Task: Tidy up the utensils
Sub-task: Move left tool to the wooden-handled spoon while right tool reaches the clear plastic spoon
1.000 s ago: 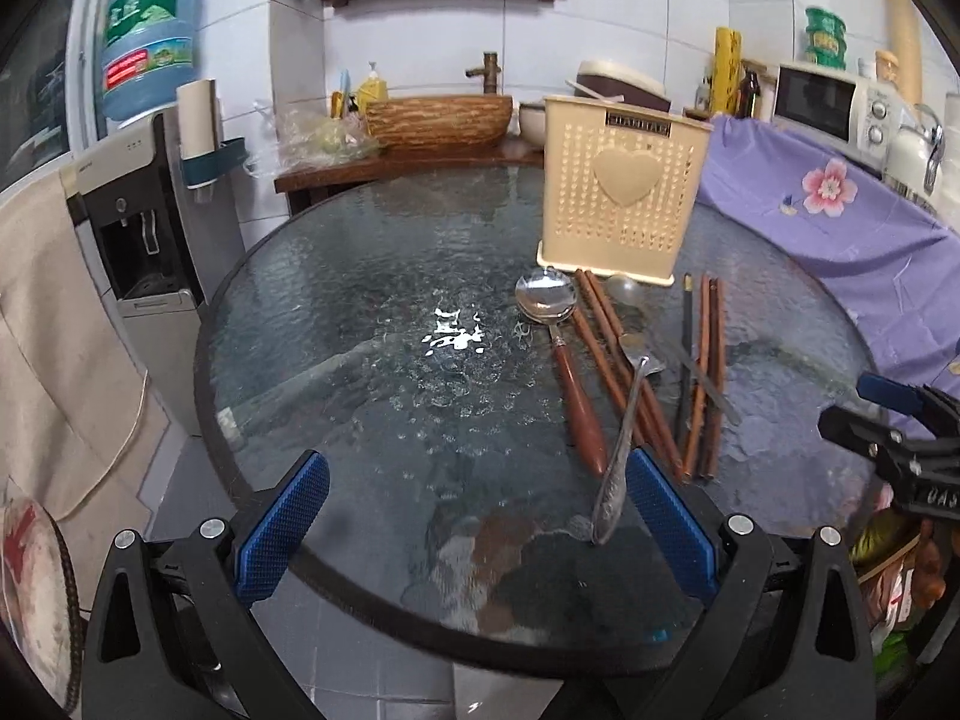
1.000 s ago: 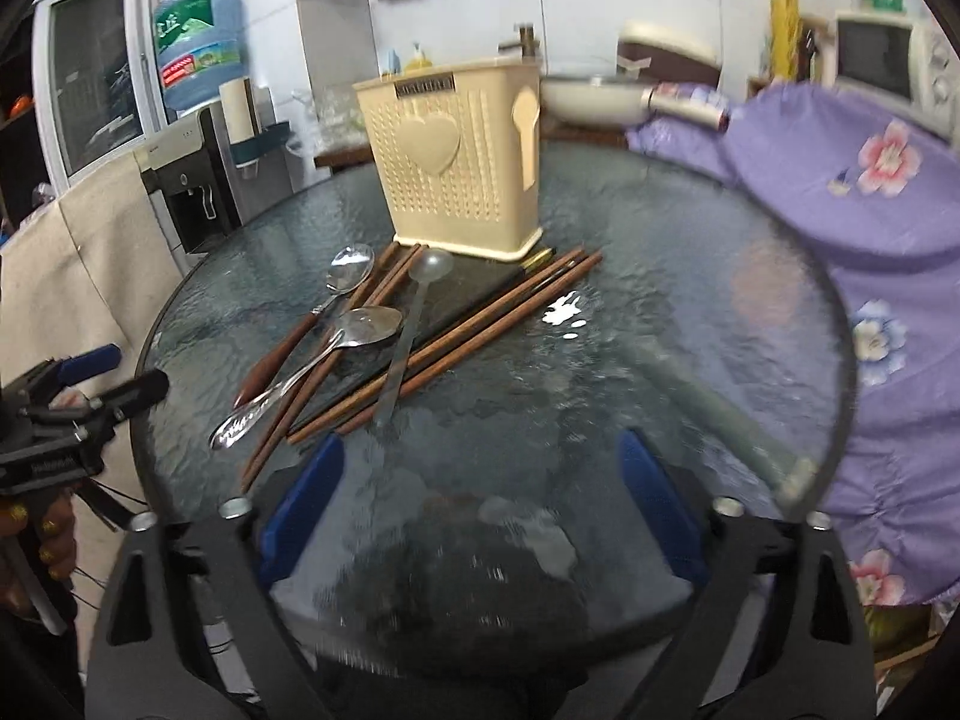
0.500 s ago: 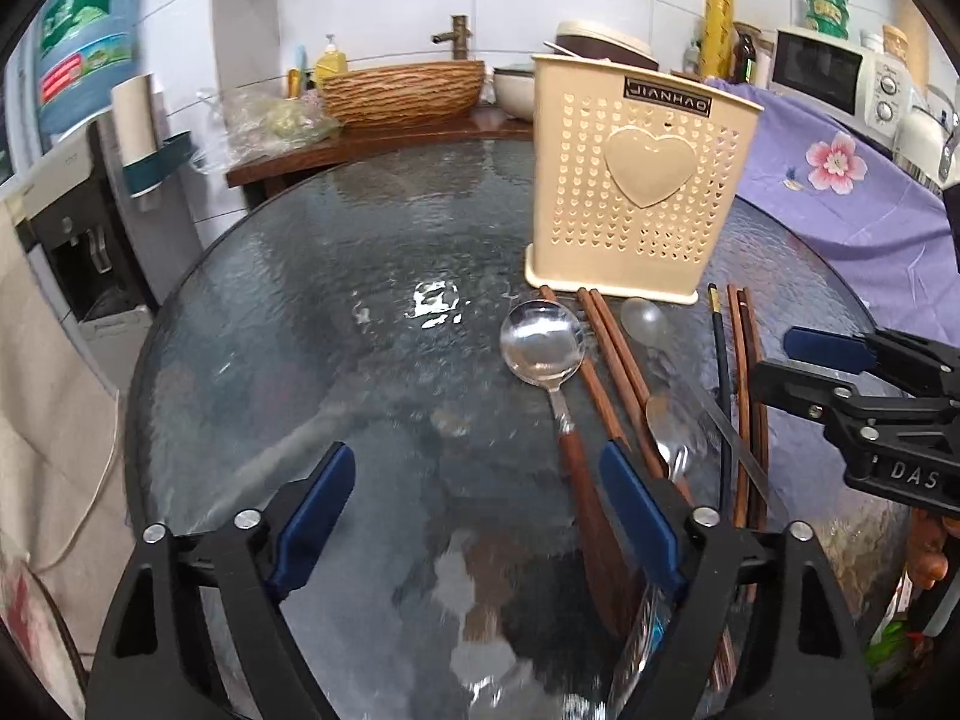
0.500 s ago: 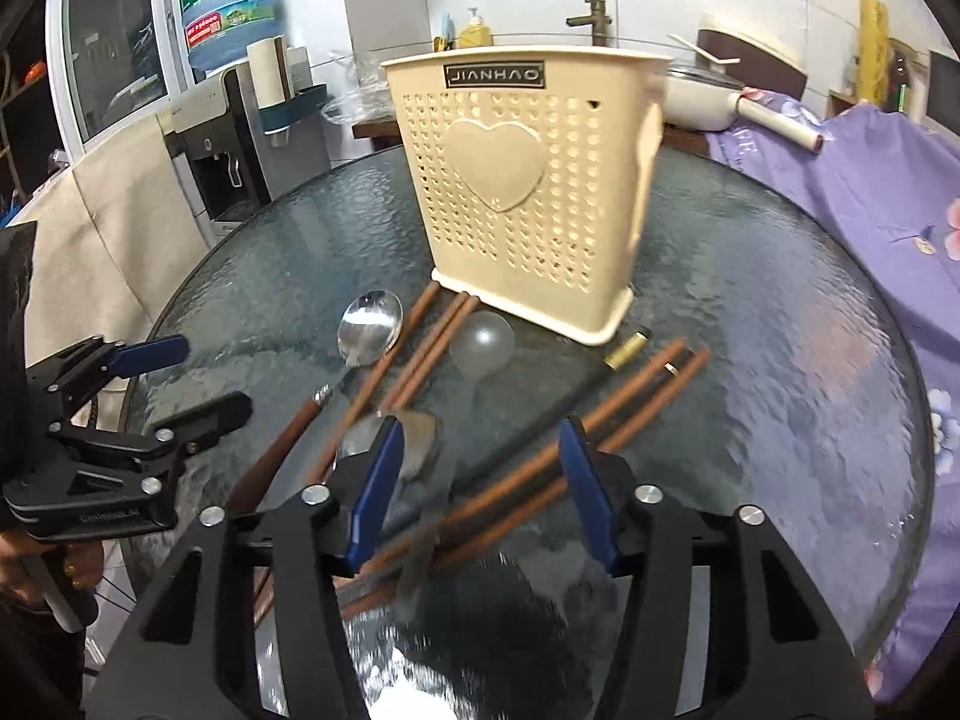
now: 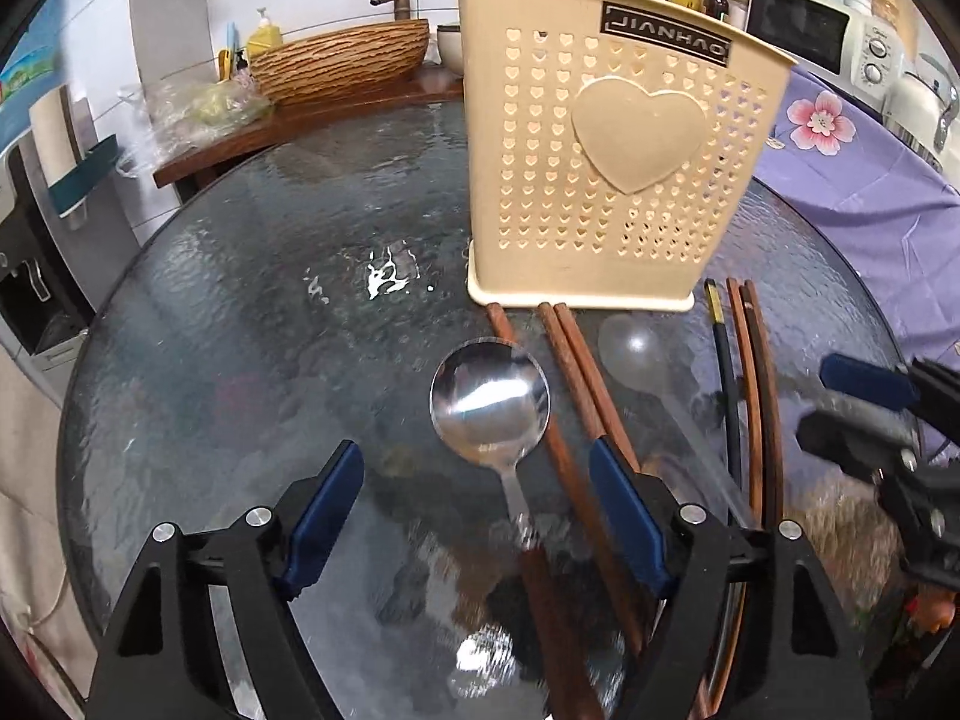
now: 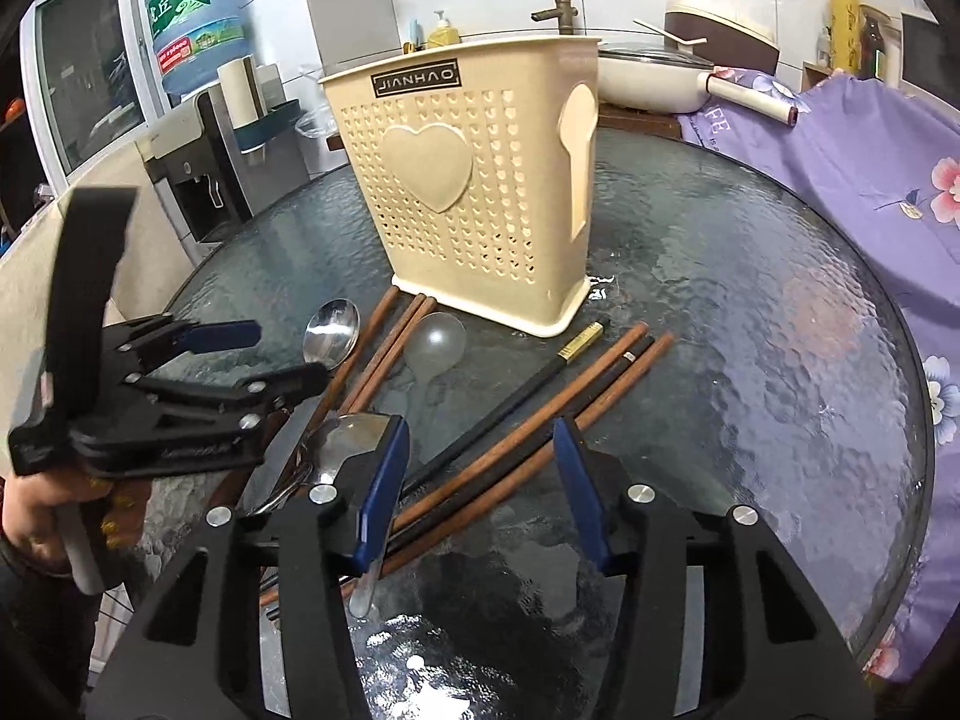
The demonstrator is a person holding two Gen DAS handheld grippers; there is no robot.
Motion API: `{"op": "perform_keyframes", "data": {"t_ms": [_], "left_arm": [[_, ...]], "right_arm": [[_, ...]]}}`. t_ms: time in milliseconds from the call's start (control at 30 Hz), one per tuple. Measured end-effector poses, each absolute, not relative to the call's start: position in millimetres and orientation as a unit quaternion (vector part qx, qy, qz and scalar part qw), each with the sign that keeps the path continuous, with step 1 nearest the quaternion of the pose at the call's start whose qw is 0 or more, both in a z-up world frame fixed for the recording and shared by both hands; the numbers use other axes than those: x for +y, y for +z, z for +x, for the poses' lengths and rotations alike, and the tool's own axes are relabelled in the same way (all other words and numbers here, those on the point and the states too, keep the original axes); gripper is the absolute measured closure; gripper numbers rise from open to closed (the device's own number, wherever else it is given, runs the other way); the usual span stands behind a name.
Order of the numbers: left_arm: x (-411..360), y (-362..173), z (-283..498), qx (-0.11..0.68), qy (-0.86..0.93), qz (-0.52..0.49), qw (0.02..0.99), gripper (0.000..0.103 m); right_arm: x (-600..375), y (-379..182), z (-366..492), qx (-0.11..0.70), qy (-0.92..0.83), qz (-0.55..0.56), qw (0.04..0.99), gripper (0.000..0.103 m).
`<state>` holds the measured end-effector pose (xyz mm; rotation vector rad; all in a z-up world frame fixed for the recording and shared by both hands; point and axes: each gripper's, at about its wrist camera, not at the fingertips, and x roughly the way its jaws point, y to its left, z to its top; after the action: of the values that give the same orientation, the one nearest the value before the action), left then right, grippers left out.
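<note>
A cream perforated utensil holder (image 5: pixel 618 180) (image 6: pixel 474 198) stands upright on the round glass table (image 5: pixel 240 330). In front of it lie a steel spoon with a wooden handle (image 5: pixel 489 402), brown chopsticks (image 5: pixel 585 372), a translucent spoon (image 5: pixel 630 348) and a black chopstick (image 5: pixel 723 372). My left gripper (image 5: pixel 474 456) straddles the wooden-handled spoon's neck; its jaws are closing, pads clear of it. My right gripper (image 6: pixel 480 429) hovers over the black chopstick (image 6: pixel 522 390) and brown chopsticks (image 6: pixel 540 426), jaws half apart and touching nothing. An all-steel spoon (image 6: pixel 348 432) lies by its left finger.
A purple flowered cloth (image 6: pixel 840 150) drapes the table's right side. Behind the table stand a wooden counter with a woven basin (image 5: pixel 342 60), a water dispenser (image 6: pixel 192 180) and a microwave (image 5: pixel 798 24). A hand (image 6: pixel 36 510) holds the left gripper (image 6: pixel 285 354).
Both grippers have moved forward over the utensils, so the holder looms larger. Both pairs of jaws have narrowed. The left gripper now frames the wooden-handled spoon, the right one the chopsticks.
</note>
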<state>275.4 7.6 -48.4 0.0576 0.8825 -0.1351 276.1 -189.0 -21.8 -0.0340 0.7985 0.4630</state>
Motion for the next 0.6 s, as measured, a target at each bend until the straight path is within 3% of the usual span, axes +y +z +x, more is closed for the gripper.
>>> {"op": "perform_keyframes", "data": {"t_ms": [200,600], "left_arm": [[5,-52,292,0.435,-0.055,0.021,0.899,0.028],[-2,-58,304,0.447,-0.042,0.026,0.893,0.052]], "right_arm": [[-187,-23,274,0.387,0.229,-0.019,0.893,0.052],[-180,-28,277,0.388,0.227,-0.027,0.893,0.052]]}}
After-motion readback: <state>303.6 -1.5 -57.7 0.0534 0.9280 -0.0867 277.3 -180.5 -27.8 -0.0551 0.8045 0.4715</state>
